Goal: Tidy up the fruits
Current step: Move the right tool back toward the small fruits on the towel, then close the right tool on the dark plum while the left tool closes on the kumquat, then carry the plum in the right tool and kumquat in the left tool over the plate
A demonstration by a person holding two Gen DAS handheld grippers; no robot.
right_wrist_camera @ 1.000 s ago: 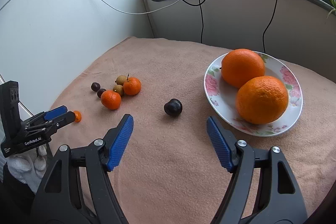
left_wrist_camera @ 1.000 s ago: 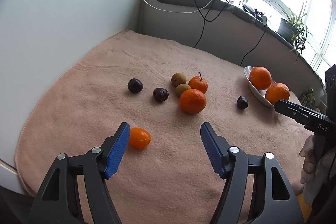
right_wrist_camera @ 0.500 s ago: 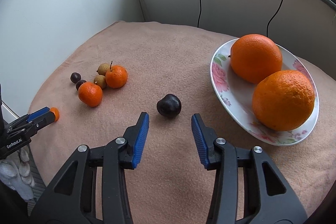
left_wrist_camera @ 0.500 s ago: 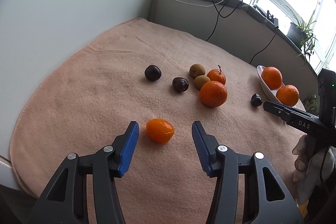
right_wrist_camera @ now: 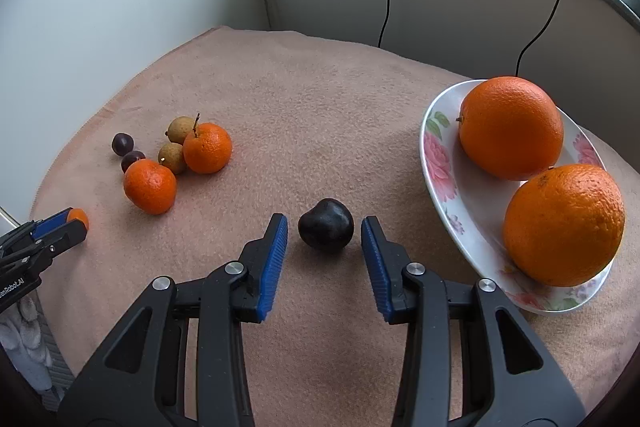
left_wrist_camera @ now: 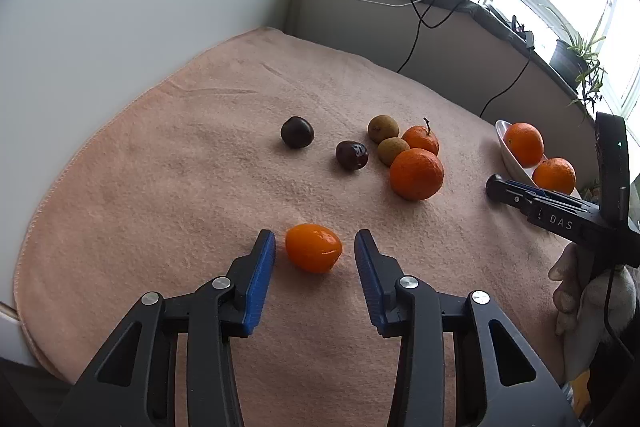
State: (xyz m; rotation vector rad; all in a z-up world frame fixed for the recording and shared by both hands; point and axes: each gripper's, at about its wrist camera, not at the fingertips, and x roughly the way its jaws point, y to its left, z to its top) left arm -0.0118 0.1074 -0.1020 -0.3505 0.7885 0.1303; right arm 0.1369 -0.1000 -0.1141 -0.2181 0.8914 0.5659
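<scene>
Right wrist: two oranges [right_wrist_camera: 511,126], one plate [right_wrist_camera: 440,171]

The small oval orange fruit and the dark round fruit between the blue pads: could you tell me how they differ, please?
The small oval orange fruit is bright, glossy and elongated; the dark round fruit is near-black and squat. The orange one lies far from the floral plate, the dark one near it. Both rest on the pink cloth, untouched between closing pads.

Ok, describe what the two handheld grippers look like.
Both the left gripper and right gripper have black plastic arms with silver rivets and ribbed blue pads. White lettering marks their sides. A dark cable runs by the hand.
</scene>
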